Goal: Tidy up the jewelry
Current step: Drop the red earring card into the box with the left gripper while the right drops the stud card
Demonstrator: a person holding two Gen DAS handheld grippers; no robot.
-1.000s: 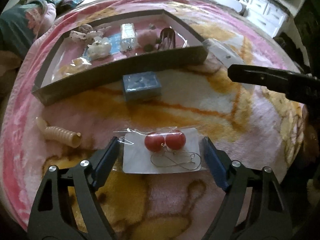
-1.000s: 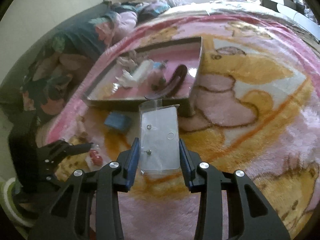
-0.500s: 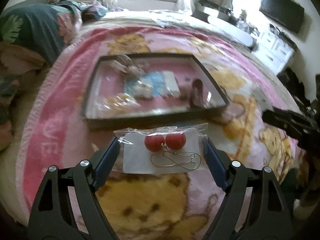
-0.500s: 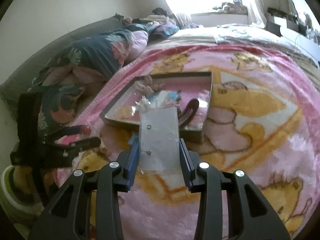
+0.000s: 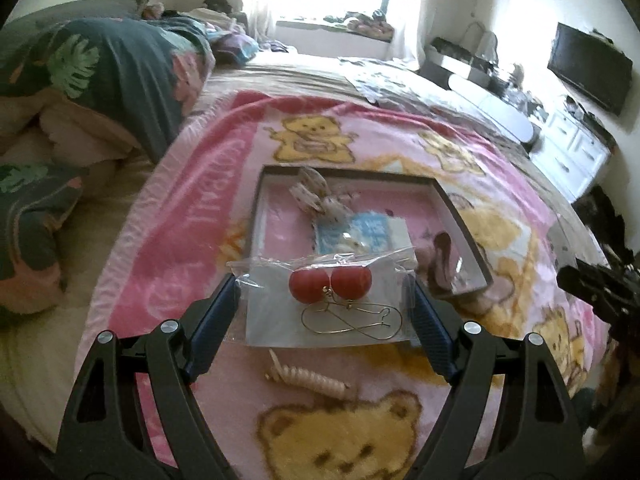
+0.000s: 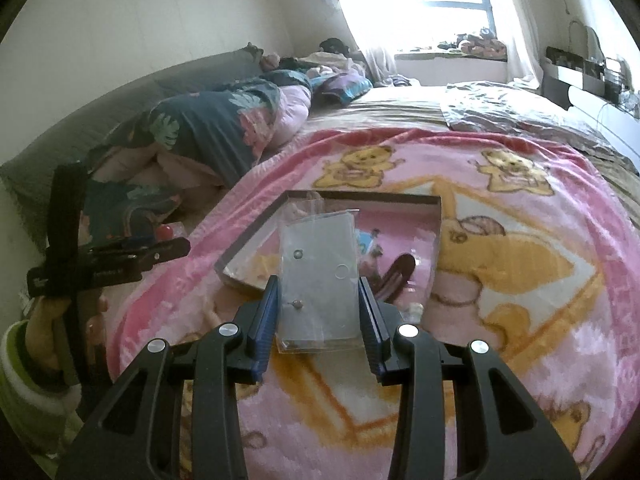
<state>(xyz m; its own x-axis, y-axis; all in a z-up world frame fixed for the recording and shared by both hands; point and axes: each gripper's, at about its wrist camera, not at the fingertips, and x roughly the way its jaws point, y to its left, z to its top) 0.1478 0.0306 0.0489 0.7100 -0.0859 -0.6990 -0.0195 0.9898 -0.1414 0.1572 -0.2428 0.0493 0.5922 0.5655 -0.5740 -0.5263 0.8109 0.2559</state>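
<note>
Both grippers have lifted off the blanket since a second ago: the tray sat right ahead of them then, now it lies lower and farther off in both views, with more of the room showing. Left gripper (image 5: 324, 300) is clamped across a wide bagged card of red ball earrings (image 5: 330, 280), pads on both side edges, card held flat in the air. Right gripper (image 6: 318, 312) is clamped on a narrower bagged card of small stud earrings (image 6: 318, 280), jaws close together. Black tray (image 5: 464, 232) rests on the pink bear blanket (image 5: 192, 208), near the middle of the bed, far of both held cards. Progress looks like mid-task: tray already holds a spotted bow (image 5: 312, 196), a blue card (image 5: 360, 232), and a dark hair clip (image 5: 442, 256) at its right side; the two held cards are not yet in. Cream spiral hair tie (image 5: 308, 376) lies on the blanket near the left gripper, outside the tray, probably left to do. Hidden or unclear: near part of the tray is covered by the held cards in both views, so its contents there can't be read; the blue box seen earlier on the blanket can't be made out now; right gripper shows only as a dark tip at the right edge of the left view
</note>
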